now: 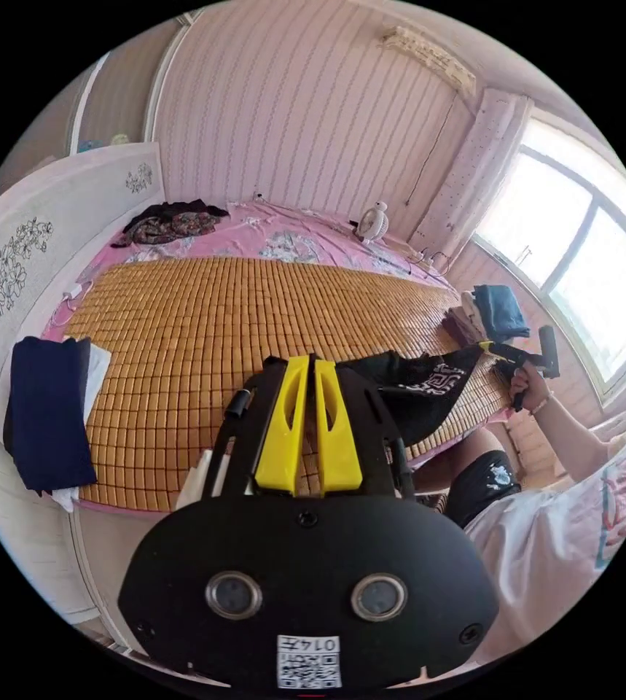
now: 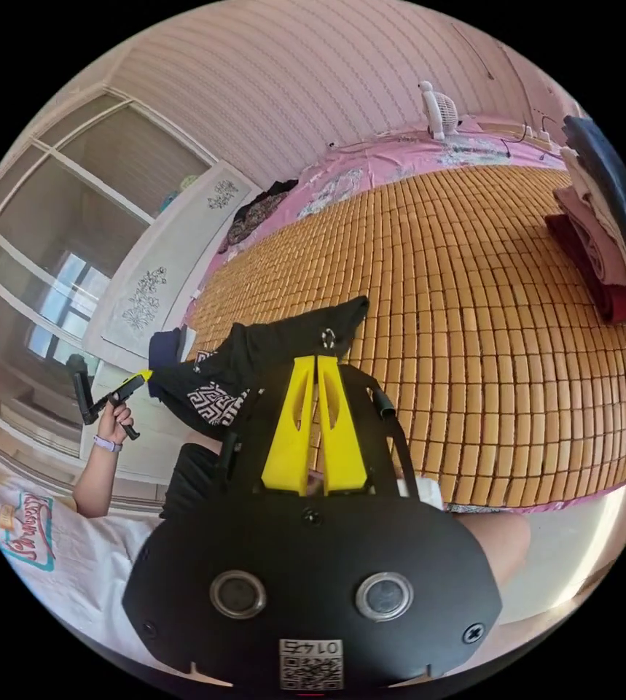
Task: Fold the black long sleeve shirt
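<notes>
The black shirt (image 1: 418, 386) is held up in the air over the near edge of the bed (image 1: 254, 240), stretched between the two grippers. It hangs just above the bamboo mat (image 1: 196, 343) that covers the bed.

In the left gripper view, the left gripper (image 1: 311, 361) is seen from behind, with its yellow jaws pressed close together. One end of the shirt is seen just at their tips. The cloth runs away from there to the right gripper (image 1: 486, 348), which is held in a hand (image 1: 527, 386). A corner of the shirt is pinched at its yellow tip.

In the right gripper view, the right gripper (image 2: 316, 361) also has its yellow jaws nearly together, and the black cloth (image 2: 254, 364) sits right at their tips. The shirt stretches from there to the left gripper (image 2: 140, 377), held in the other hand (image 2: 114, 419). White patterns are seen on the cloth.

A dark blue folded cloth (image 1: 47, 415) lies at one end of the mat. A pile of folded clothes (image 2: 608, 219) lies at the other end. A small white fan (image 1: 373, 221) stands at the far side of the bed, near the striped wall (image 1: 291, 109). A dark bundle (image 1: 167, 221) lies on the pink sheet by the headboard (image 1: 28, 262).
</notes>
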`<state>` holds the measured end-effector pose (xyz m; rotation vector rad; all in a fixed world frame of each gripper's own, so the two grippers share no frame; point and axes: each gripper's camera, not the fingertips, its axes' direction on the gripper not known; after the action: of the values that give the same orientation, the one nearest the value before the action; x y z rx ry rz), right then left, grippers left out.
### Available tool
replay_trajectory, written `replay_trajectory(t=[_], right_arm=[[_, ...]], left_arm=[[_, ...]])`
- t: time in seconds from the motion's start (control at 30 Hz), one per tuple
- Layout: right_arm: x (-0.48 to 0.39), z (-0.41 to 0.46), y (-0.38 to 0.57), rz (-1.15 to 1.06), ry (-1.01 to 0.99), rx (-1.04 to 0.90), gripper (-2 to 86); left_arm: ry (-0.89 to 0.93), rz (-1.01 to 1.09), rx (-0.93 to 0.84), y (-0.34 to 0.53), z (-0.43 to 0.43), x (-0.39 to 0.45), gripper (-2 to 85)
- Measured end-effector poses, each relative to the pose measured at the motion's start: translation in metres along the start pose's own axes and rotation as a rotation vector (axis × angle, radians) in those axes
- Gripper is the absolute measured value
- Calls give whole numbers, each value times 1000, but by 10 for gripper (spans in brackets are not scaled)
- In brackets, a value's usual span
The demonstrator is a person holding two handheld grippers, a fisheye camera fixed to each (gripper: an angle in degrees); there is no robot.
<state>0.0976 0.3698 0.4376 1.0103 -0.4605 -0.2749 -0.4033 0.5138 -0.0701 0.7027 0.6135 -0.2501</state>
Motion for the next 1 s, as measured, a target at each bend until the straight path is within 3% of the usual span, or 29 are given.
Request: replay_trajectory(t=[0.37,0.5,0.7,0.87,1.0], right_arm=[[-116,-260,-43,-310,-187,635,-2],[-167,-358,-30,-434,-191,766,-3],[-234,-449,27,-629,-164,948,-3],[-296,-512,85,-871,-148,1120,-3],[-336,-533,96,-962,-46,1208,-3]], left_arm=[[171,190,743,-61,-248,80,-10],[147,232,851,-56,-310,108,-10],[193,281,1155,-15,-406,140,-10],[87,384,1367,6,-477,174,-10],[39,361,1310,-21,-488,173,-10]])
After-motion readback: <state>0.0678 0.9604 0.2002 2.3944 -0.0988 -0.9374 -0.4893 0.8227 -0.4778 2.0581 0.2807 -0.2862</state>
